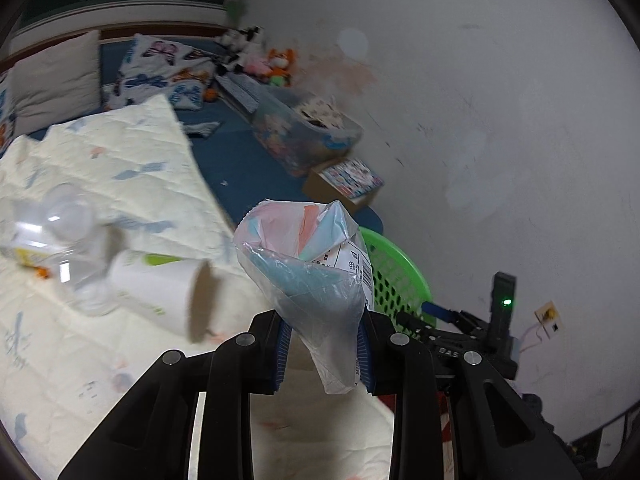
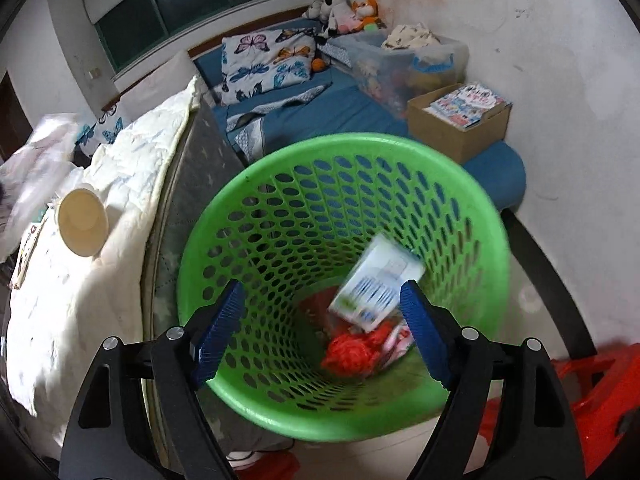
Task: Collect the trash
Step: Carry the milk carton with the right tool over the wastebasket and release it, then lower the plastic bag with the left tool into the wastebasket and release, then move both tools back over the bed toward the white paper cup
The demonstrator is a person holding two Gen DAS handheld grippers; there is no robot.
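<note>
Bed (image 1: 120, 360): the pale quilted cover spreads beneath my left side; the trash not yet collected lies here.
Green basket (image 2: 472, 216): a perforated bin on the floor against the bed's edge; my right gripper looks straight down into it, and in my left wrist view only its rim (image 1: 400, 256) shows past the bag.
Paper cup (image 1: 160, 288): on its side on the quilt, mouth toward me; uncollected.
Clear bottle (image 1: 68, 220): blurred, lying just beside the cup; uncollected.
Plastic bag (image 1: 316, 276): crumpled clear film holding pink and blue paper; its twisted lower end is pinched between my left pads.
Small carton (image 2: 376, 280): blurred, inside the basket above an orange-red wad (image 2: 352, 350); I judge it to be dropping.
Left gripper (image 1: 322, 354): clenched on the bag.
Right gripper (image 2: 320, 332): jaws spread wide, nothing between them.
Step in hand: carrying the bag to the basket.
Technique: I keep the pinch firm on the slippery film, bring the bag fully over the rim, centre it above the opening, then release.
</note>
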